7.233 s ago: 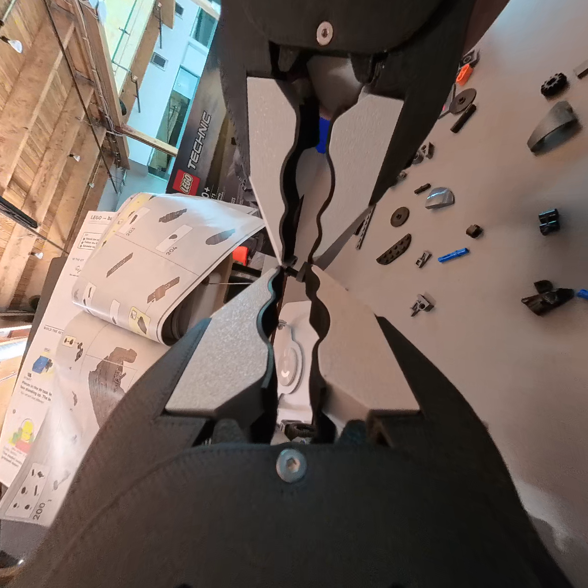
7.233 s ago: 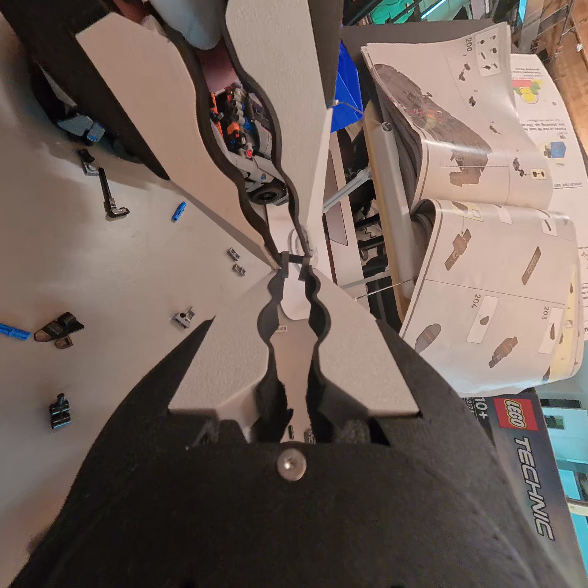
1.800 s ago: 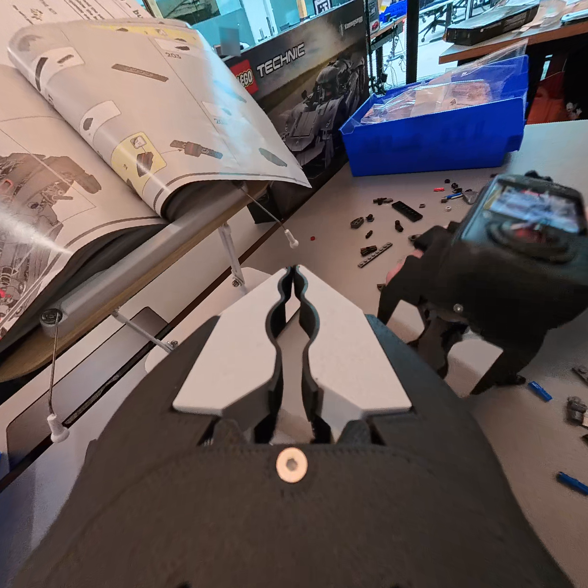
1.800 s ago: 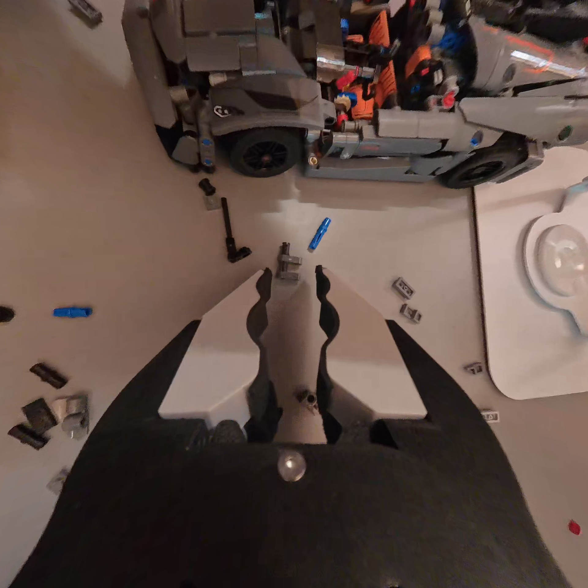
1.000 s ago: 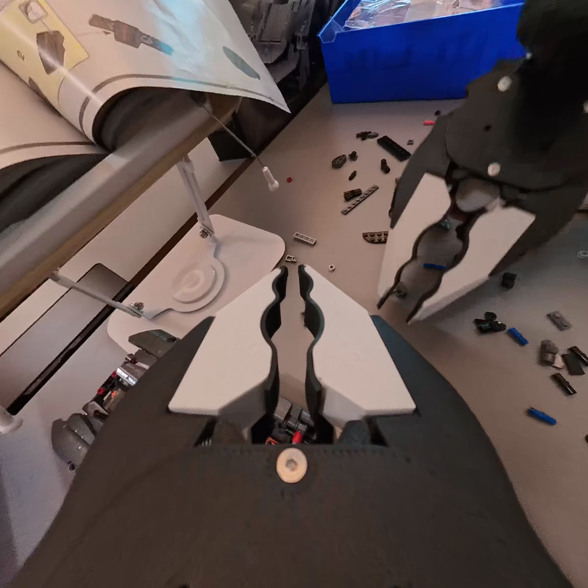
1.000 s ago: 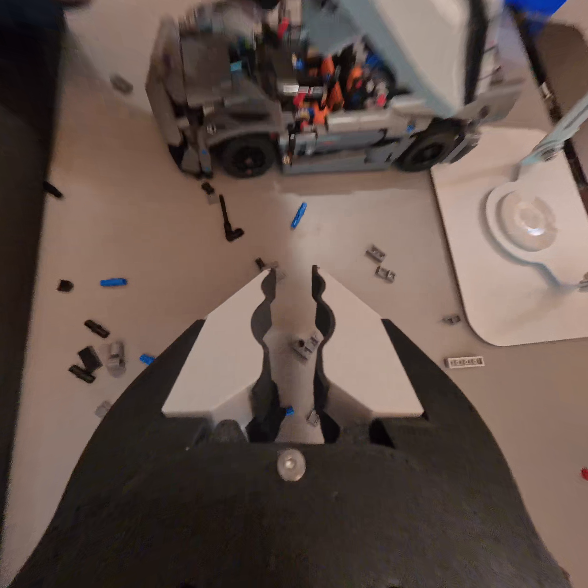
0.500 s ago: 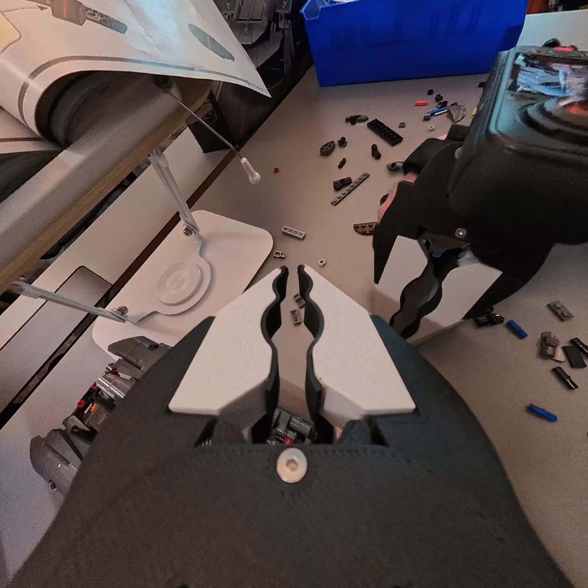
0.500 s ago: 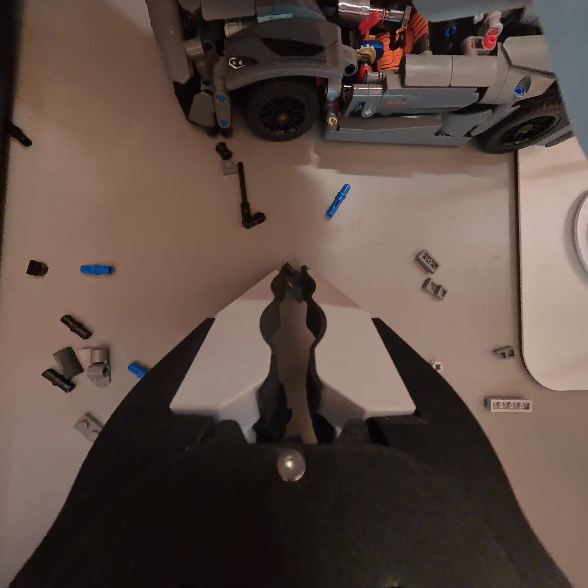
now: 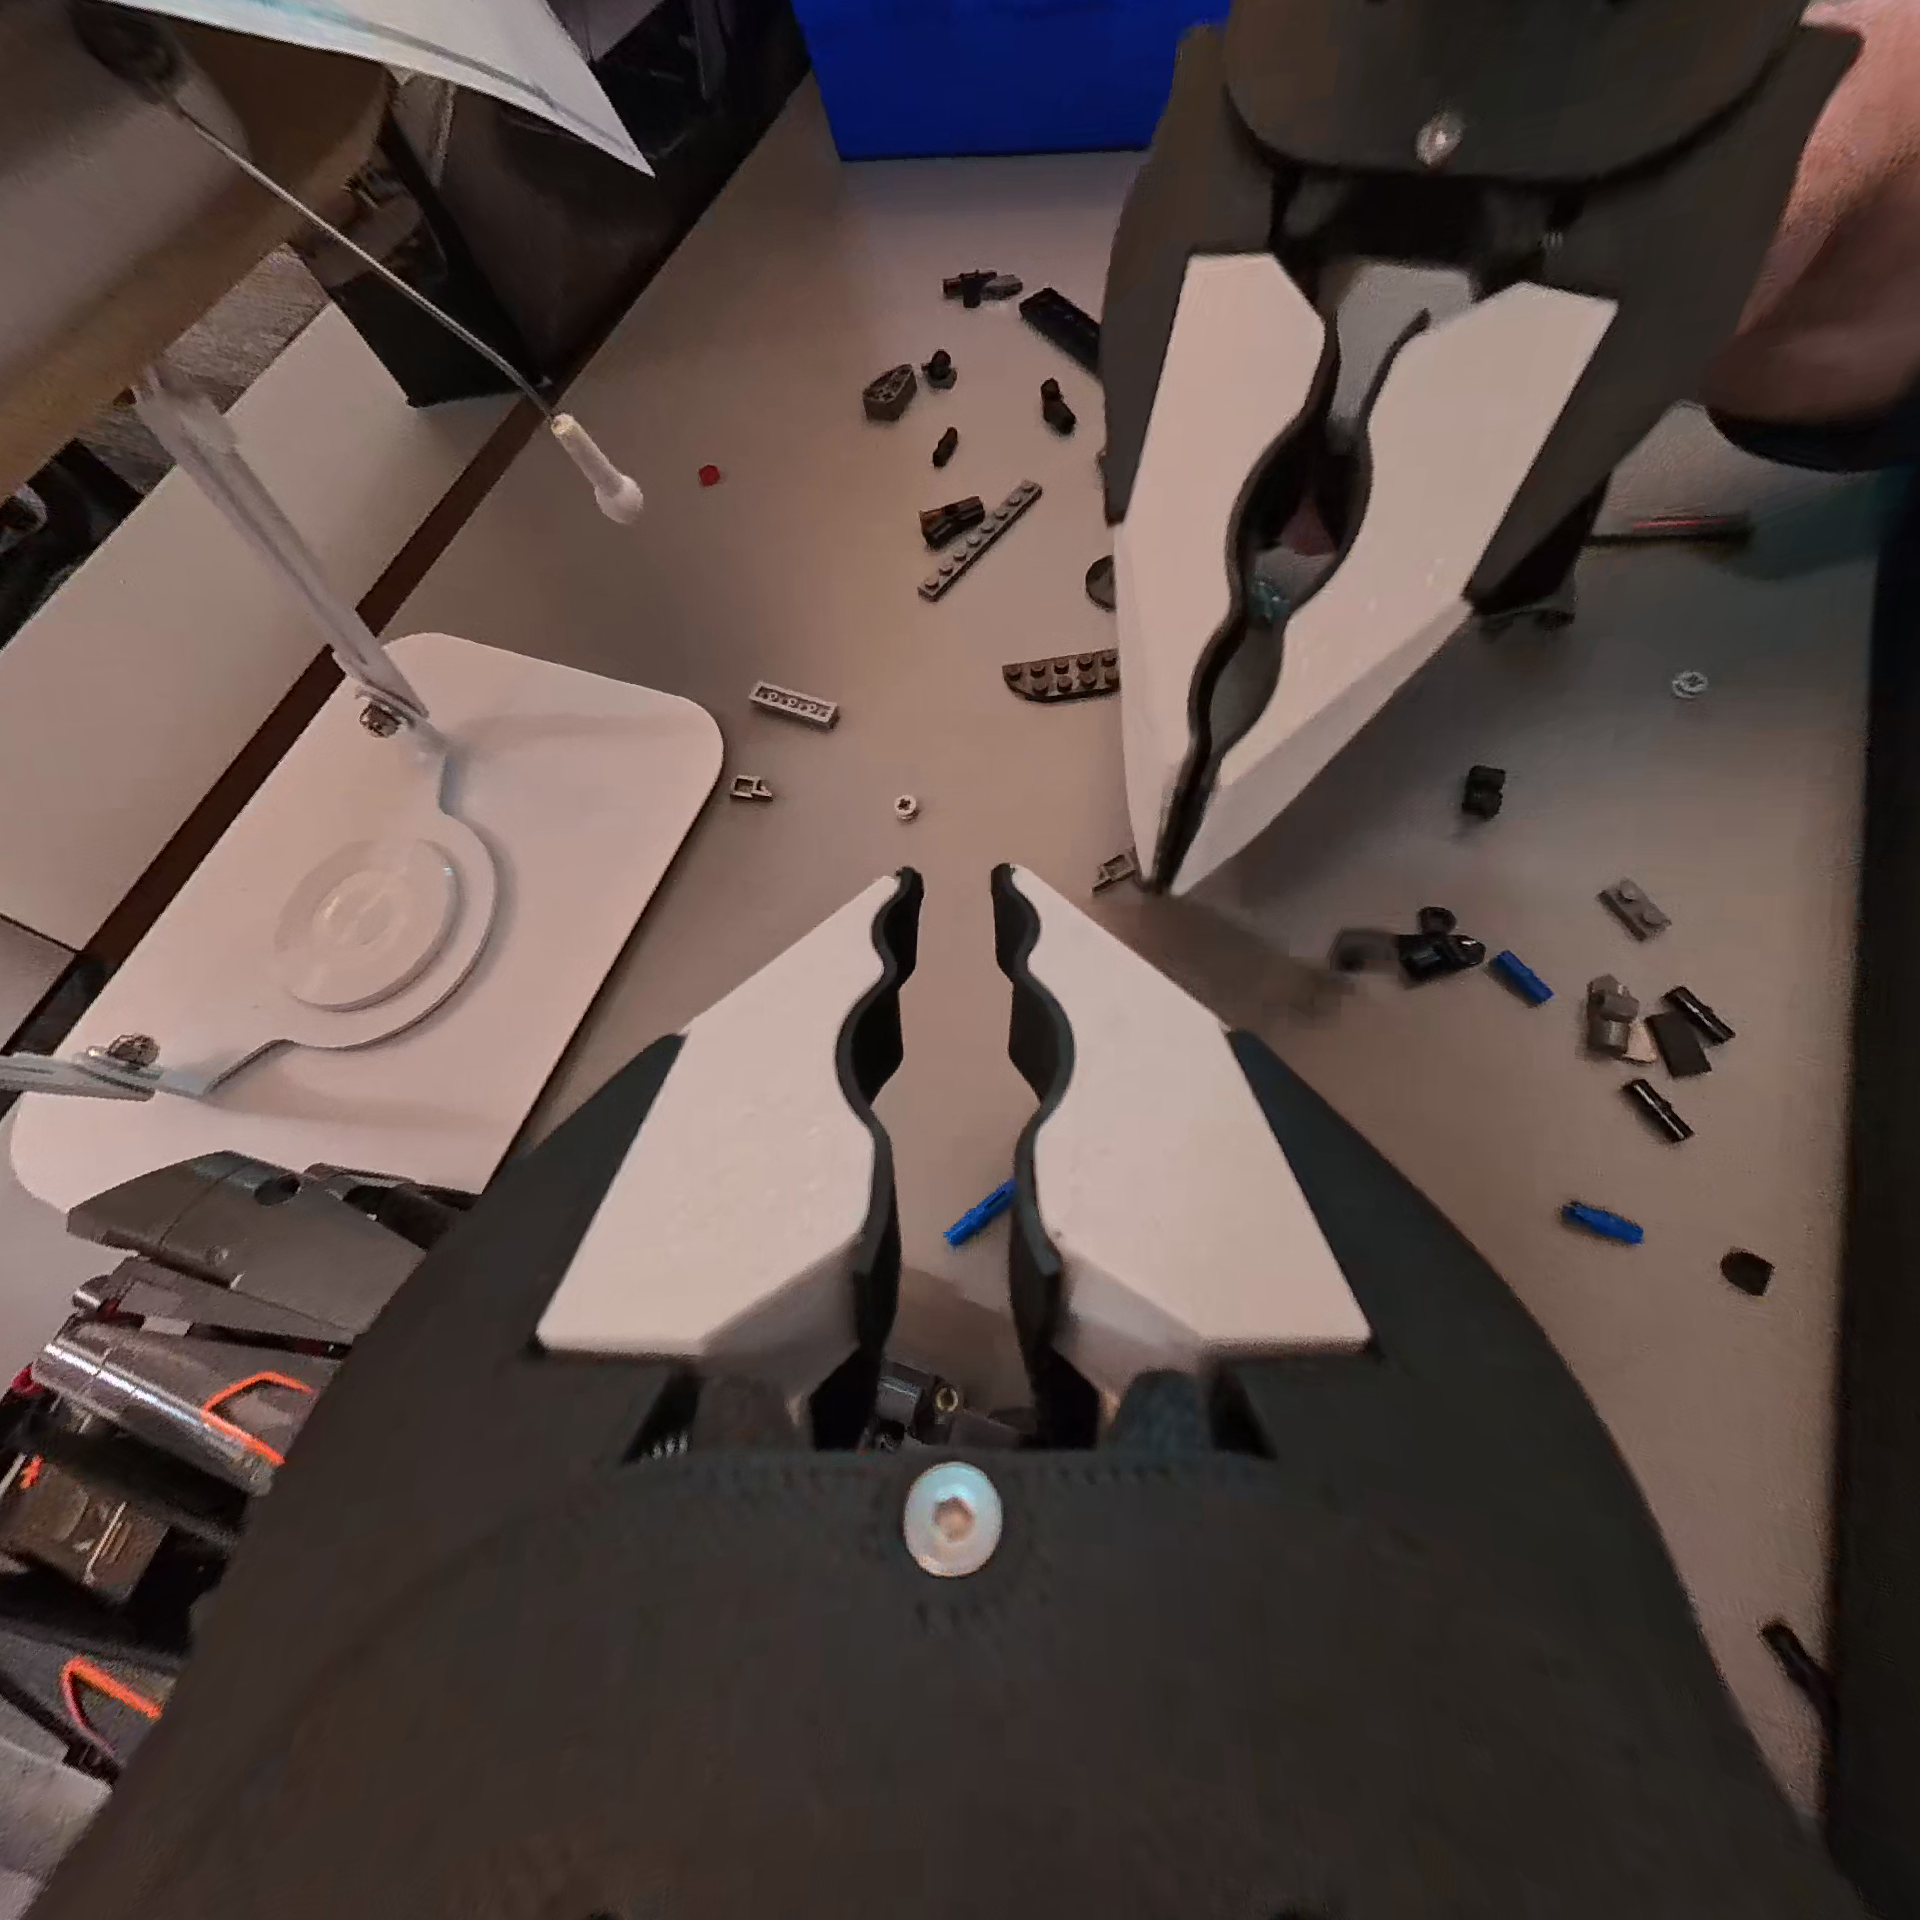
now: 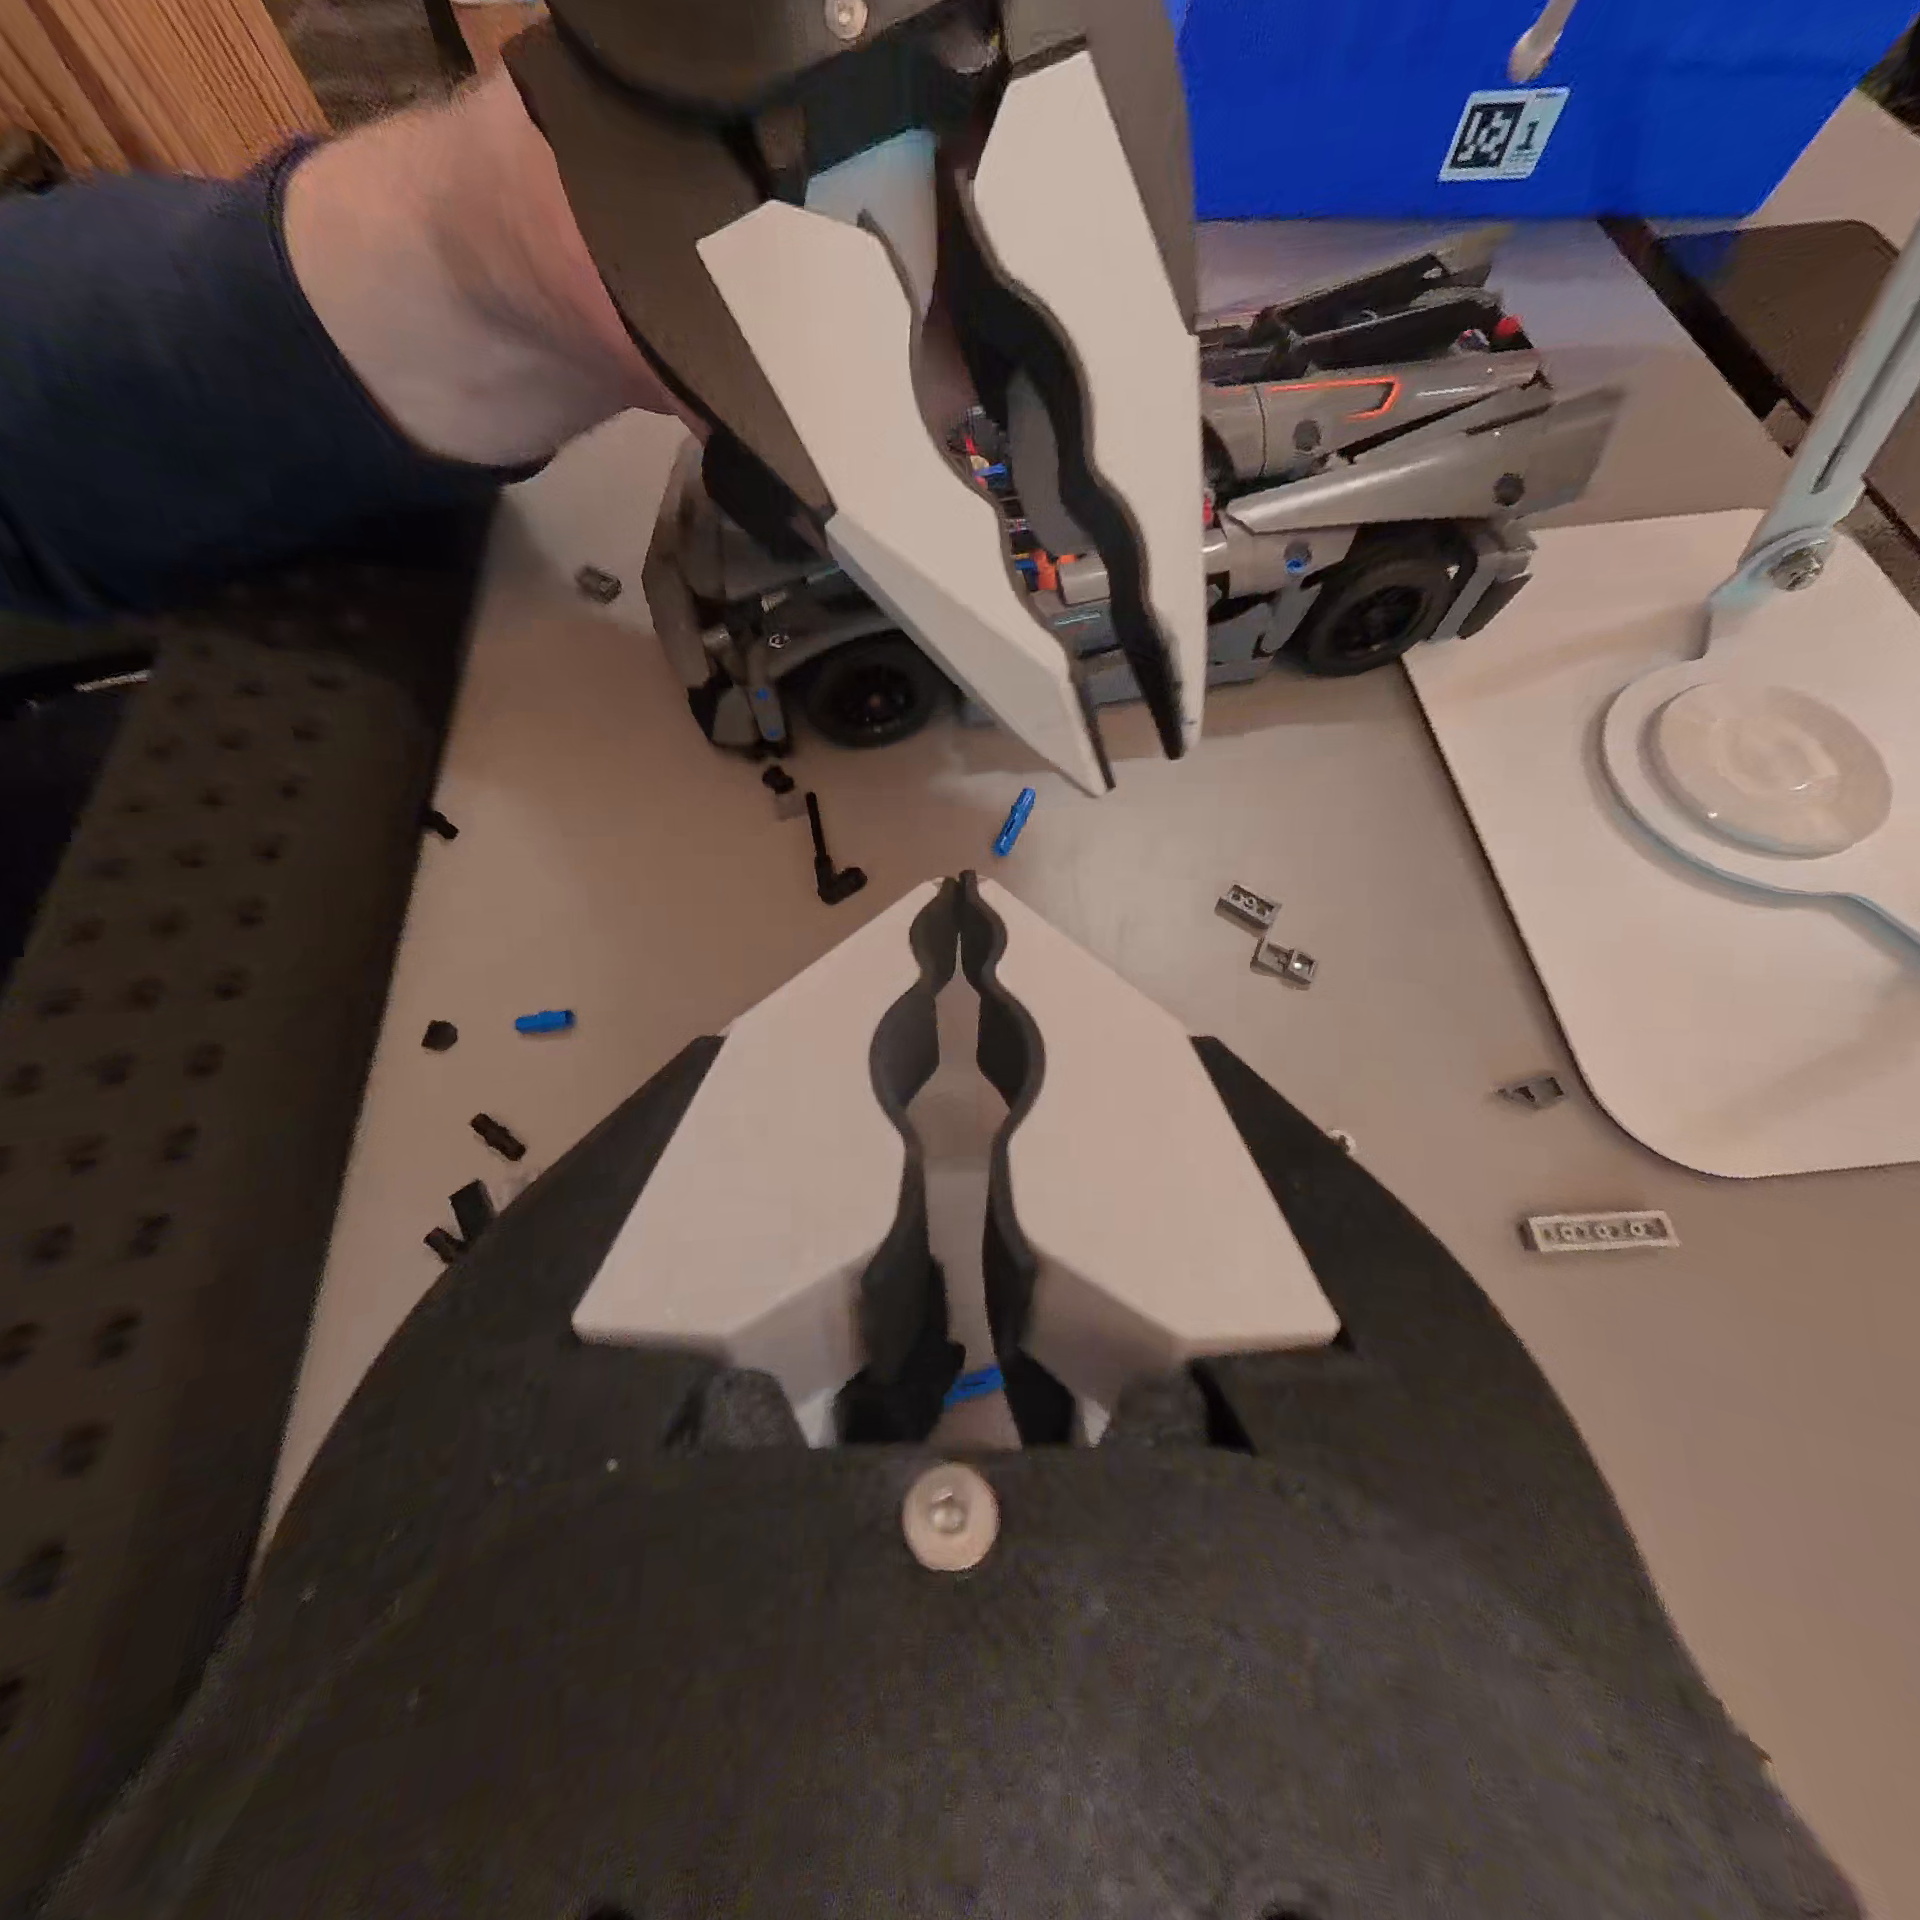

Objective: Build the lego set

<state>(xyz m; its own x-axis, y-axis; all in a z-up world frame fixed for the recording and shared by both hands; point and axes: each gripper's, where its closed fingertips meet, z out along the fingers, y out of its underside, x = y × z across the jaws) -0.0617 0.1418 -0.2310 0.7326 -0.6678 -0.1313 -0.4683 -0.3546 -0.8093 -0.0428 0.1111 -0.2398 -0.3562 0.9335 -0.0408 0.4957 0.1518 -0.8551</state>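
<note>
Grey tabletop (image 10: 1195, 831) strewn with loose pieces (image 9: 1652, 1023) fills the right wrist view; at upper centre the largely built lego car (image 10: 1382, 540) stands on its wheels, with parts evidently left to fit. From above, the left gripper (image 10: 1132, 769) hangs narrowly parted and empty. At centre, the right gripper (image 10: 961, 883) is pinched closed; whether it grips a piece cannot be told.

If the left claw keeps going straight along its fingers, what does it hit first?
Probably bare table: the open left claw points down at it. The small round stud lies just ahead, slightly left; depth is unclear.
</note>
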